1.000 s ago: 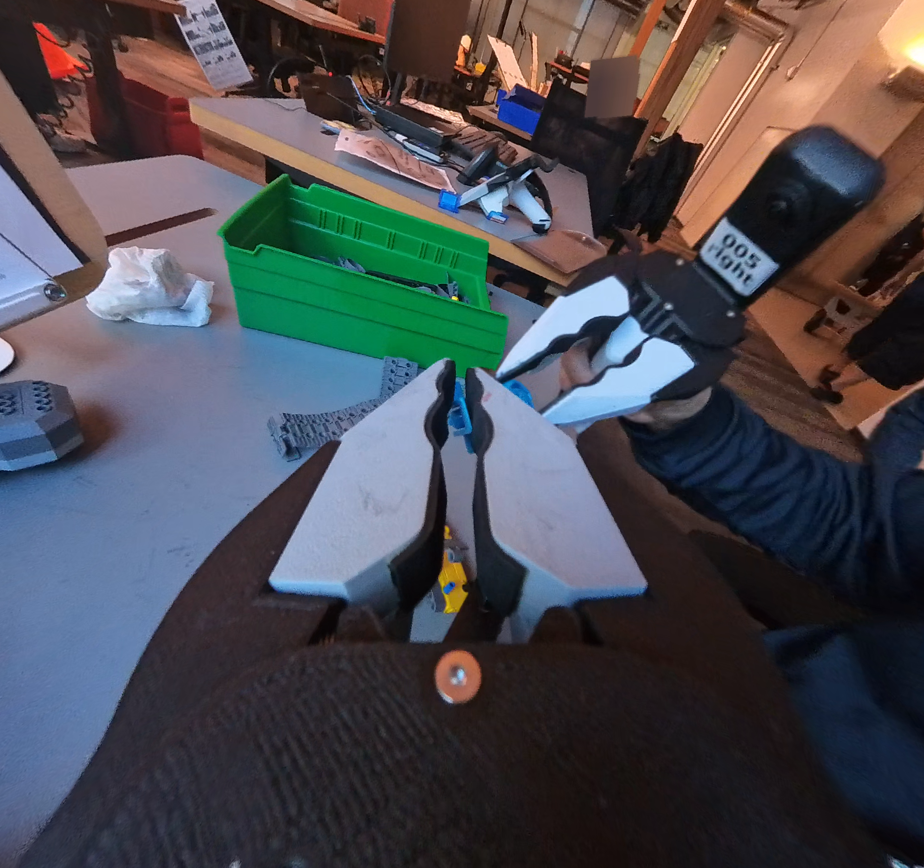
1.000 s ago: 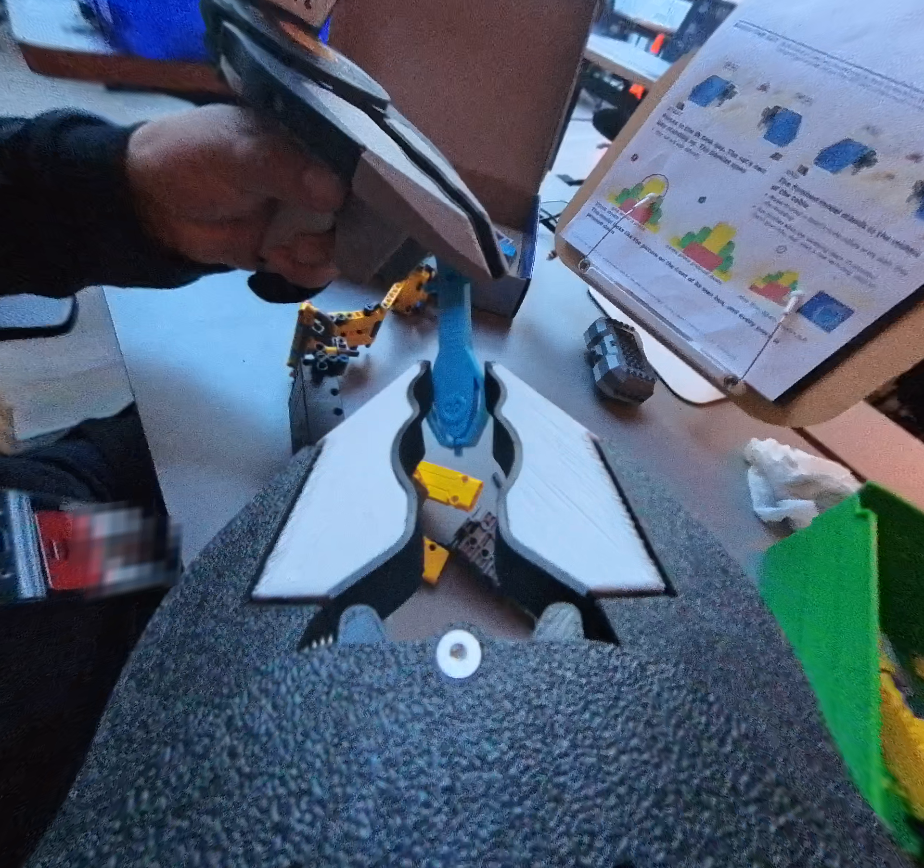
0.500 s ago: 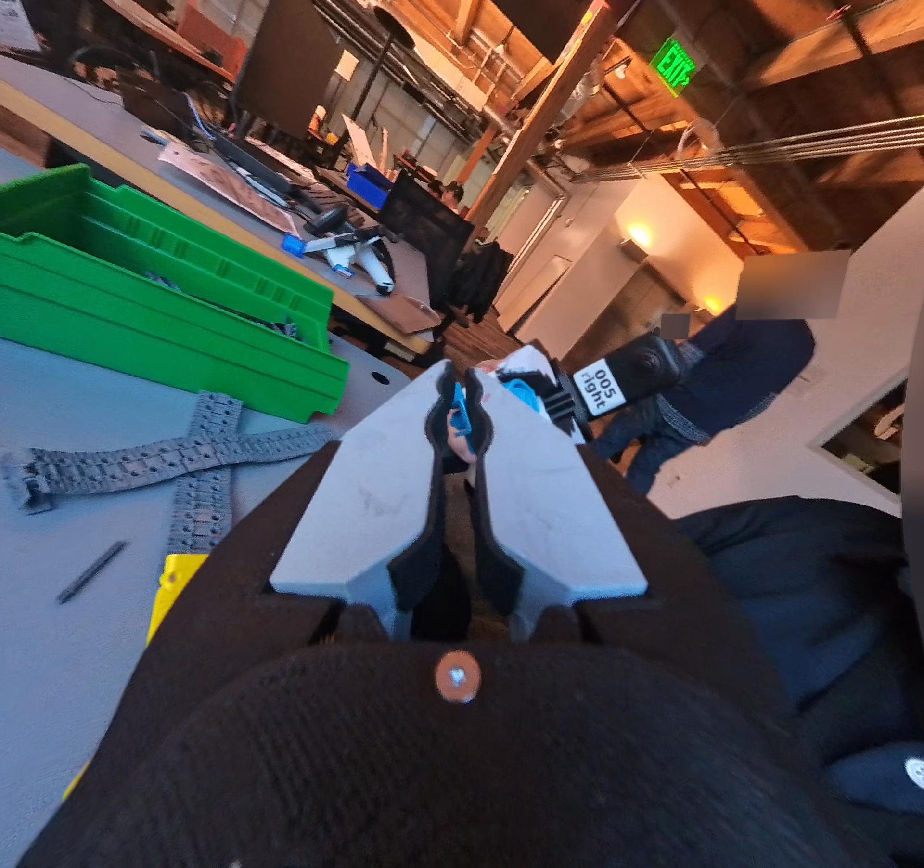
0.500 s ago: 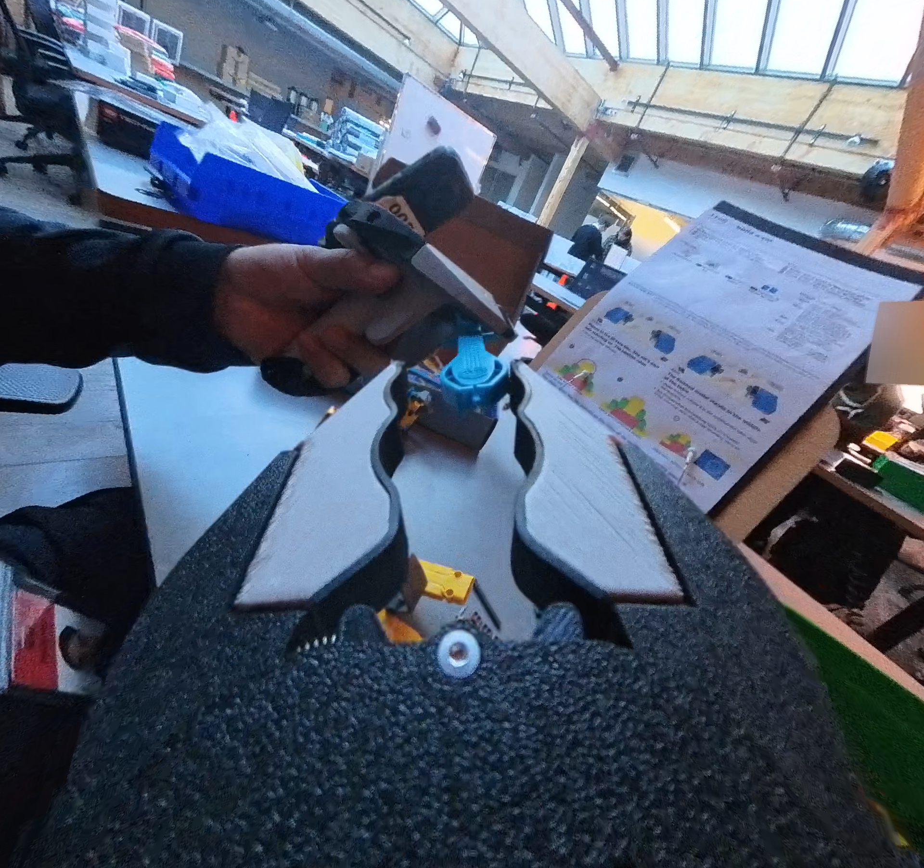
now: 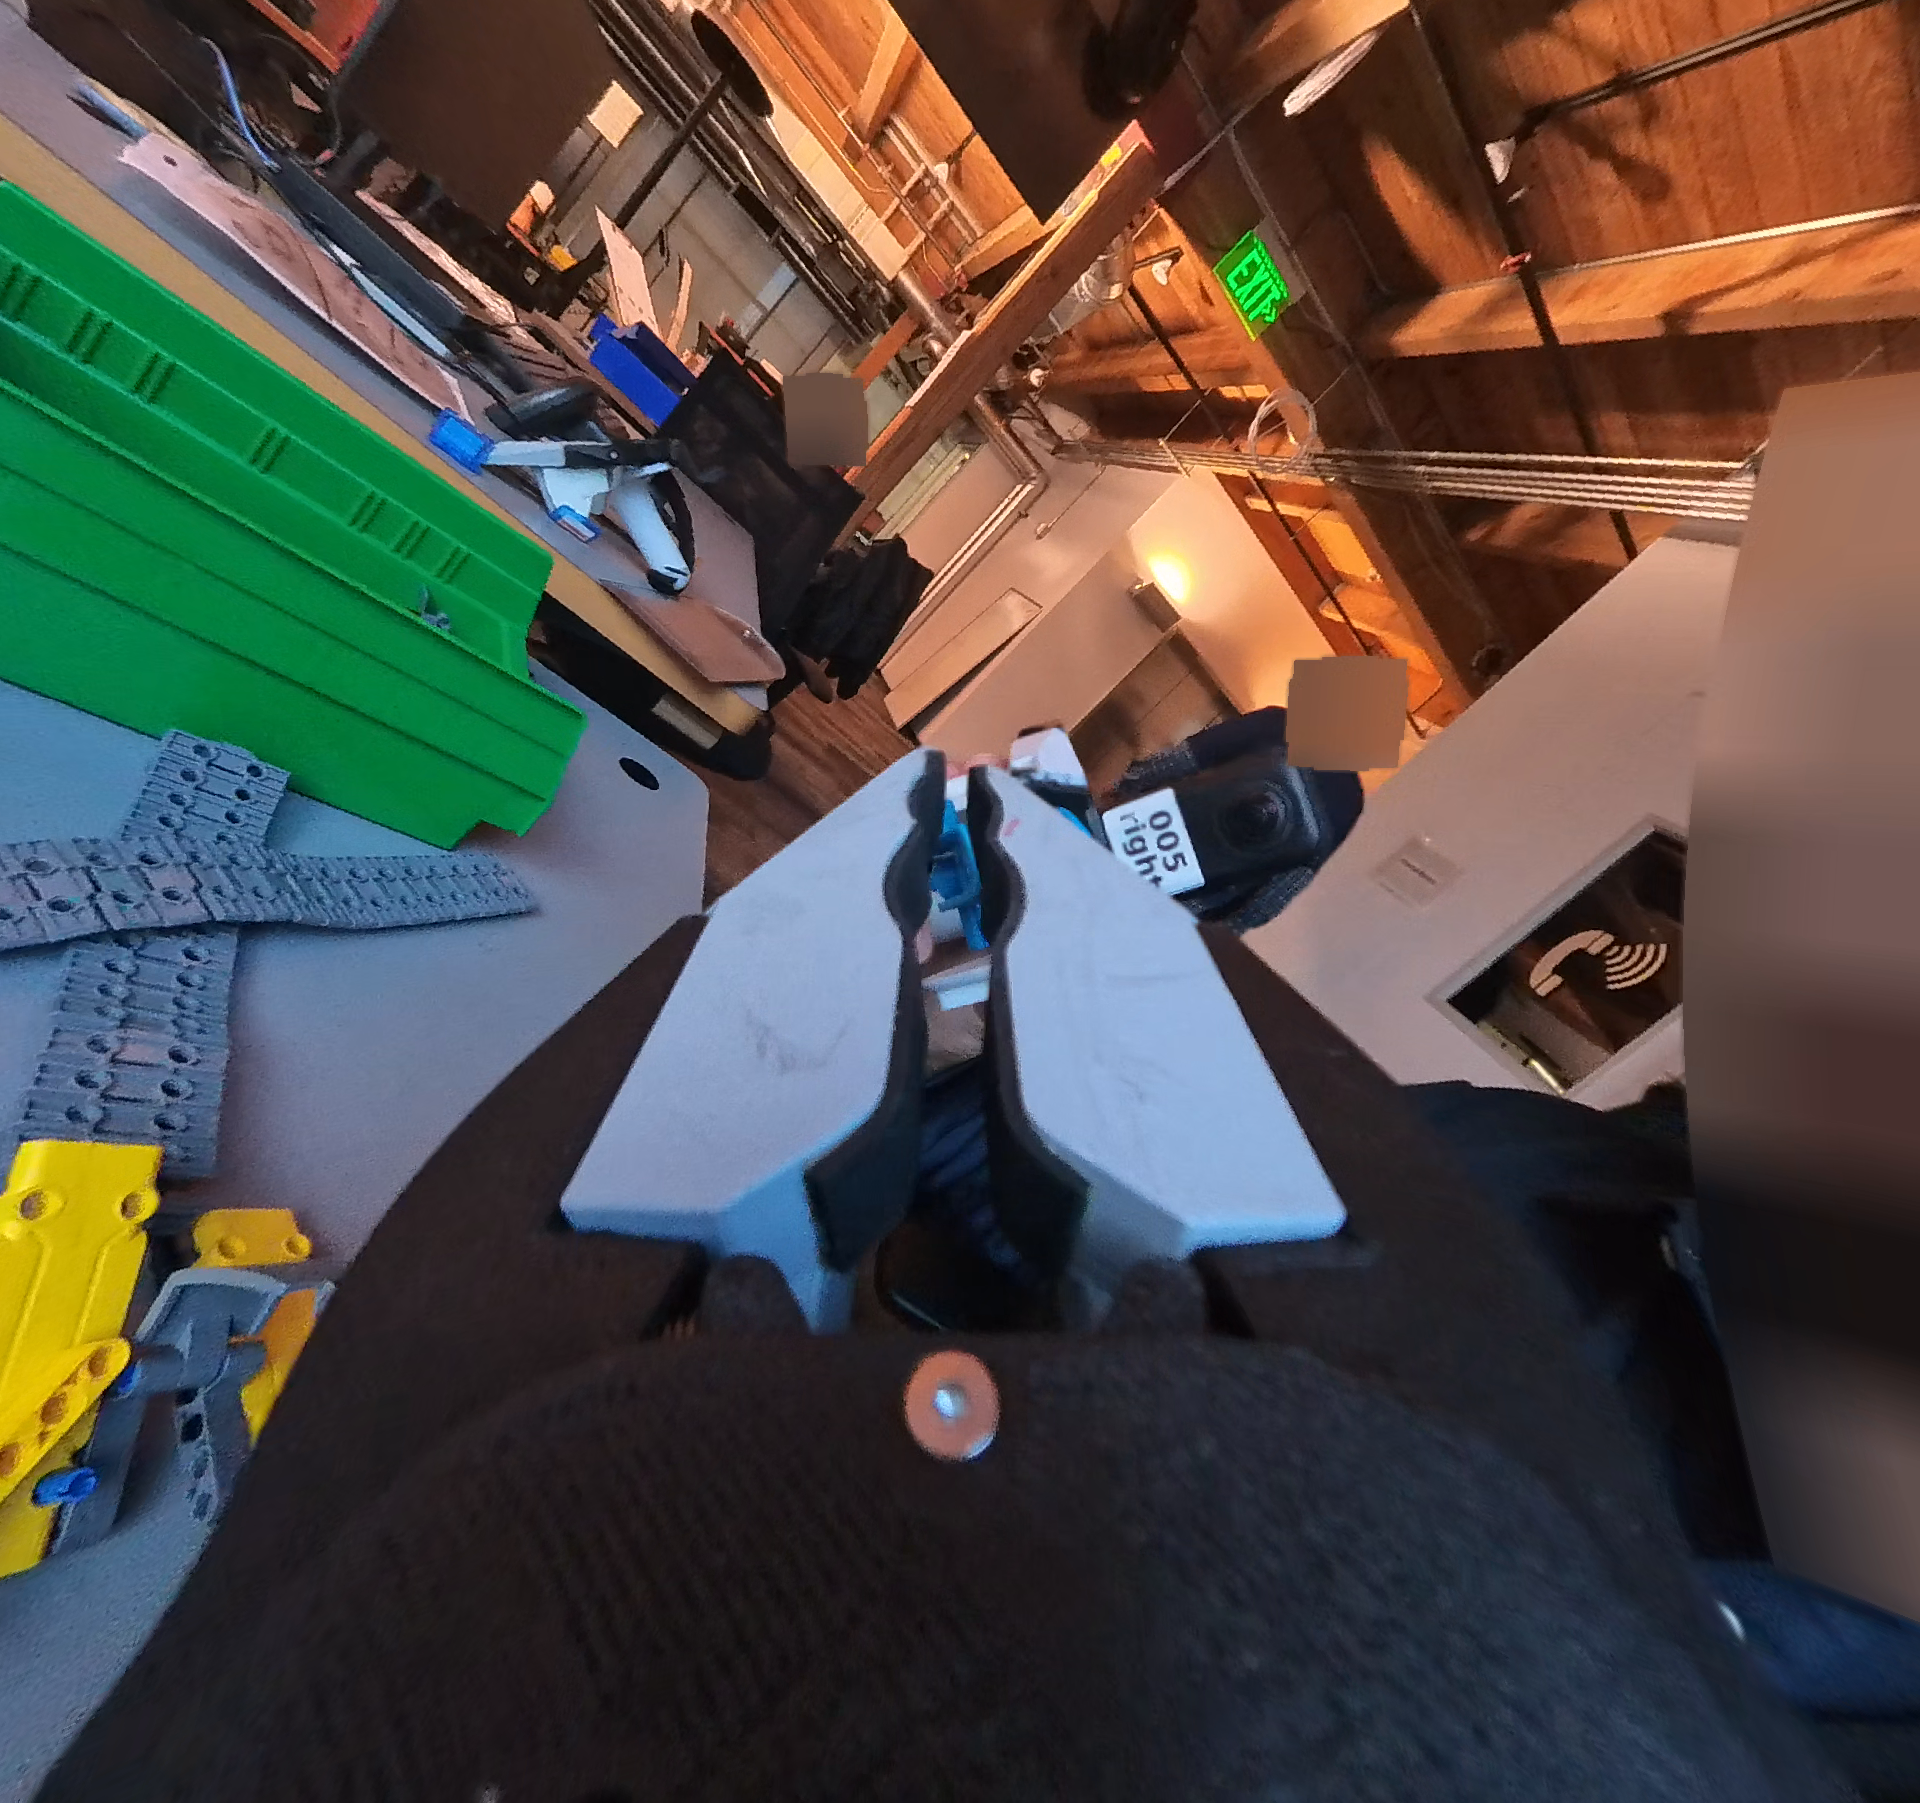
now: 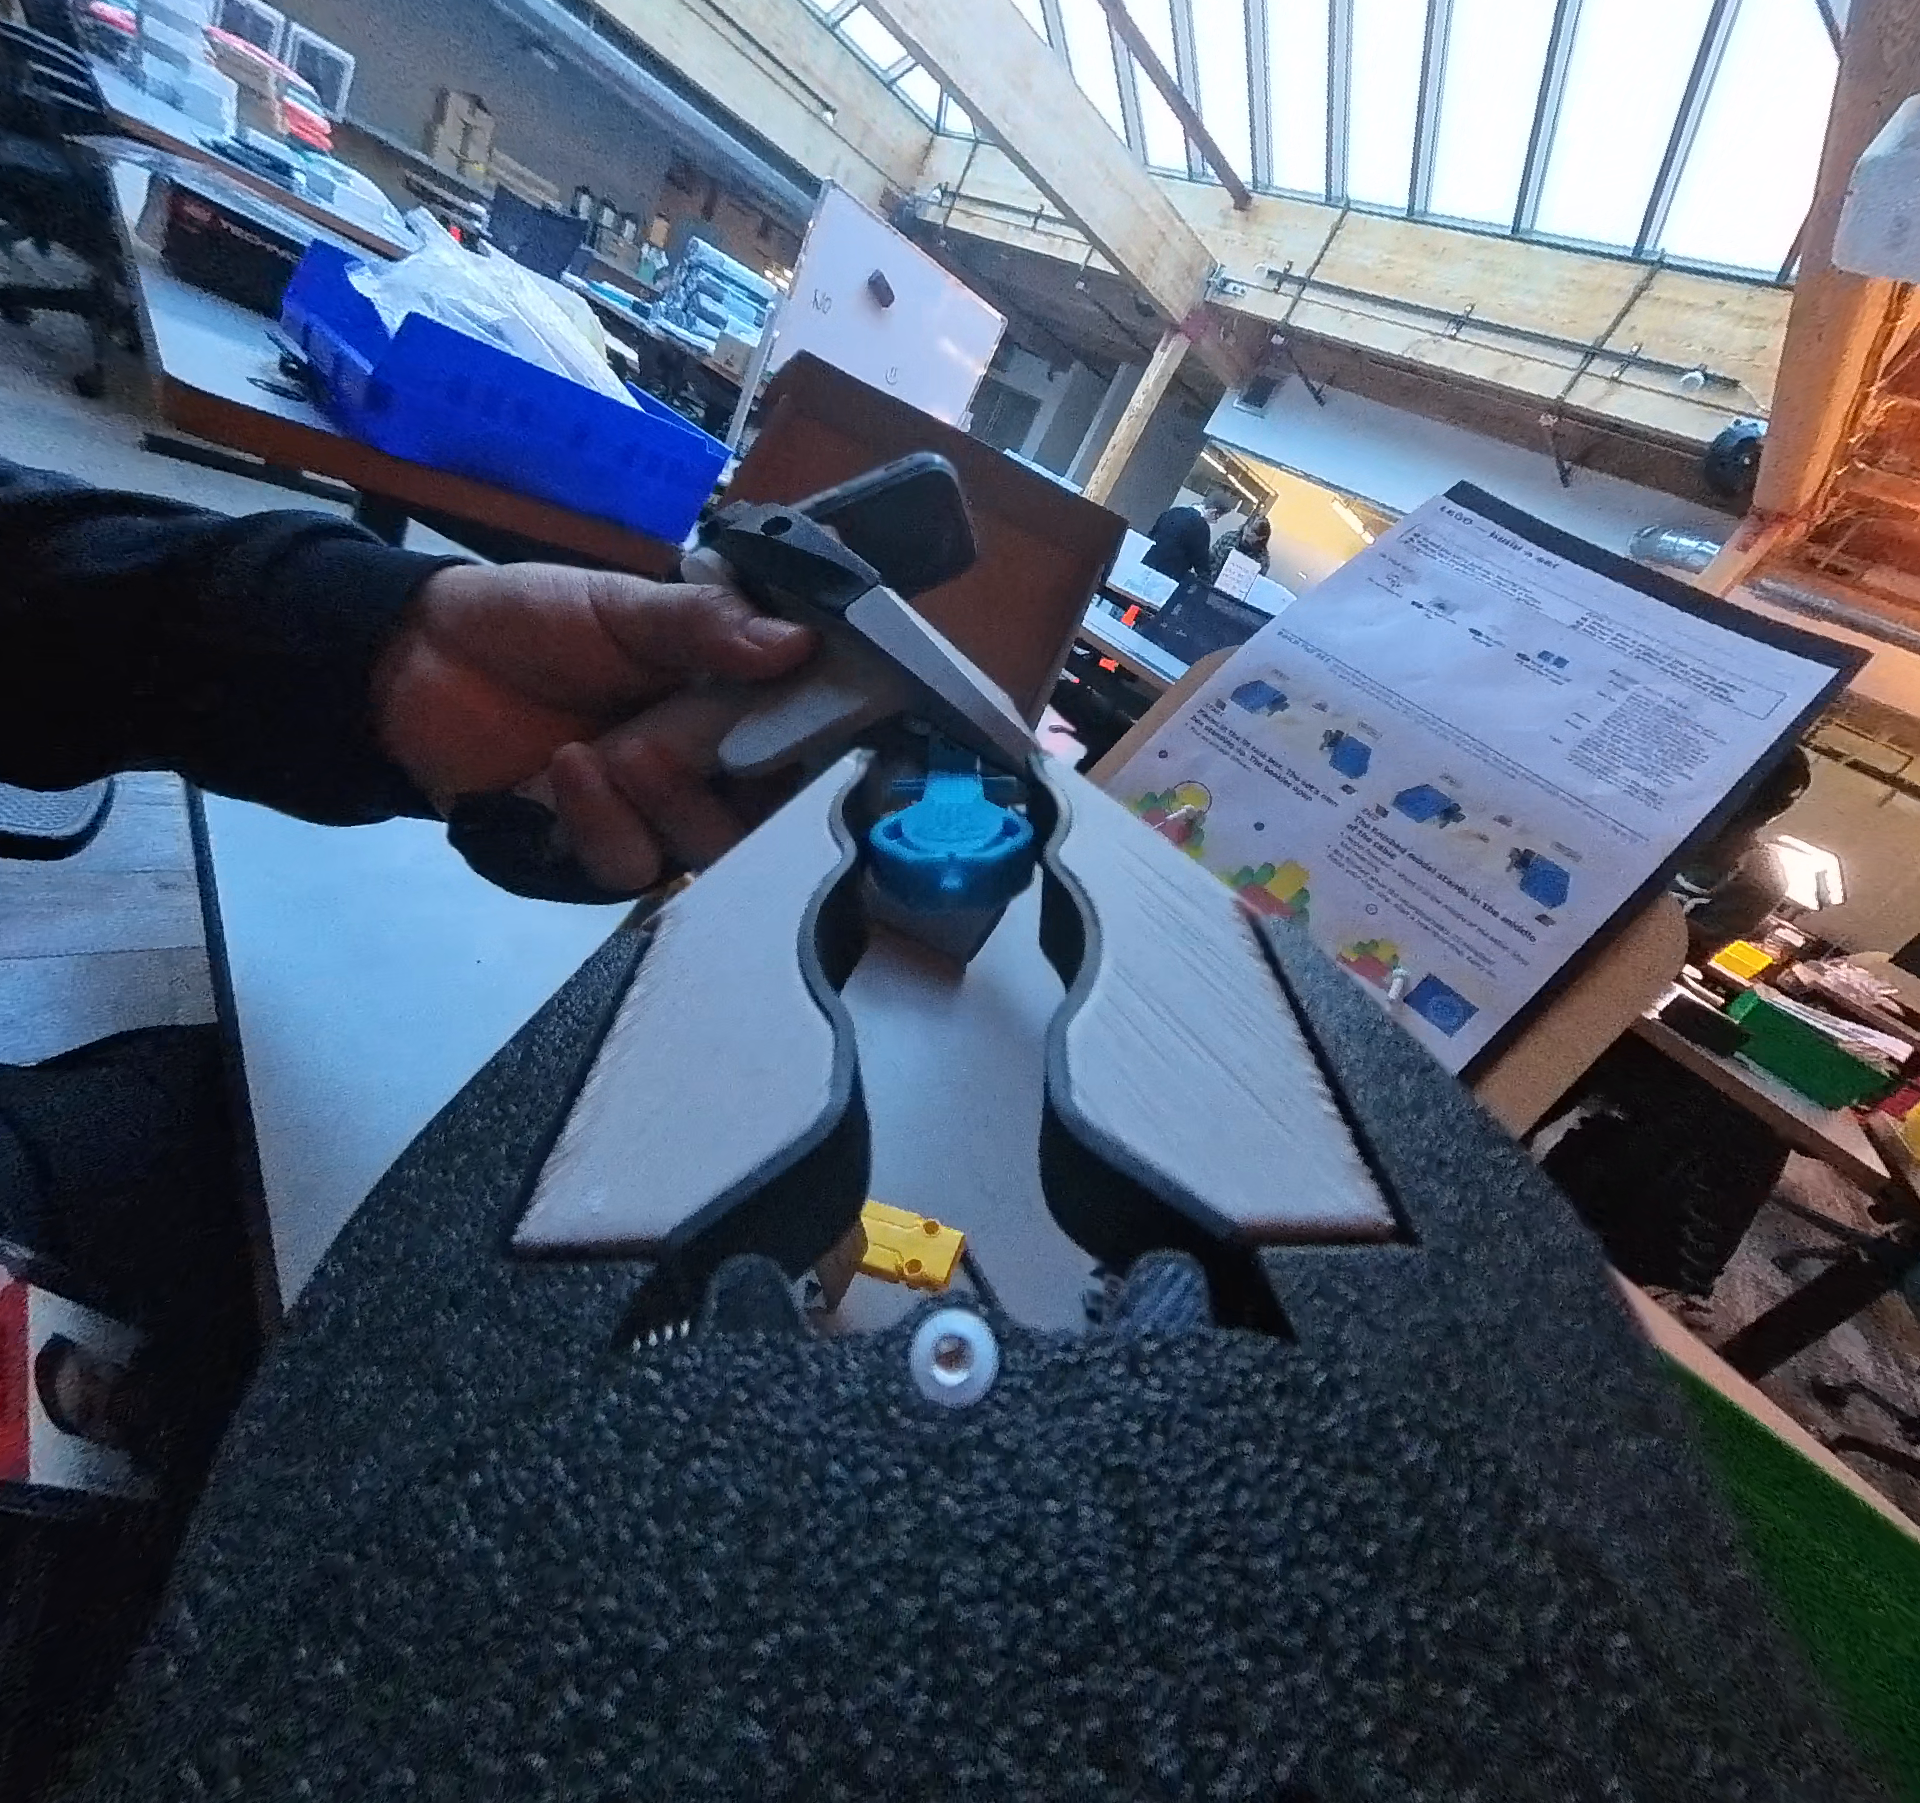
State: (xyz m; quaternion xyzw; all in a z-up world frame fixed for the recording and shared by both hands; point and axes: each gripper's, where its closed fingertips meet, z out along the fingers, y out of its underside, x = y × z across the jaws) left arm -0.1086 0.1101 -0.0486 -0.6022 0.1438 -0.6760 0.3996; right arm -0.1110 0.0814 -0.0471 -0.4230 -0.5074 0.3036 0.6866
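A blue plastic piece (image 5: 951,870) is held between both grippers, up above the grey table (image 5: 416,1005). My left gripper (image 5: 954,785) is shut on one thin end of it. My right gripper (image 6: 948,779) is shut on its round end (image 6: 951,839), which sits in the notch between the fingers. In the right wrist view a hand (image 6: 582,704) holds the left gripper (image 6: 883,631), whose tip meets the blue piece from above left. In the left wrist view the right gripper's body (image 5: 1205,834) shows just beyond my fingertips. The two grippers face each other tip to tip.
A green bin (image 5: 260,610) stands at the left. In front of it lie crossed grey track strips (image 5: 208,891) and a yellow and grey model (image 5: 73,1338). An instruction sheet on a stand (image 6: 1455,797) and a brown box (image 6: 997,548) are behind. A yellow piece (image 6: 909,1239) lies below.
Both grippers have lifted the blue piece off the table and tilted upward. The right gripper's hold has moved to the round end, and the two grippers have drawn closer together.
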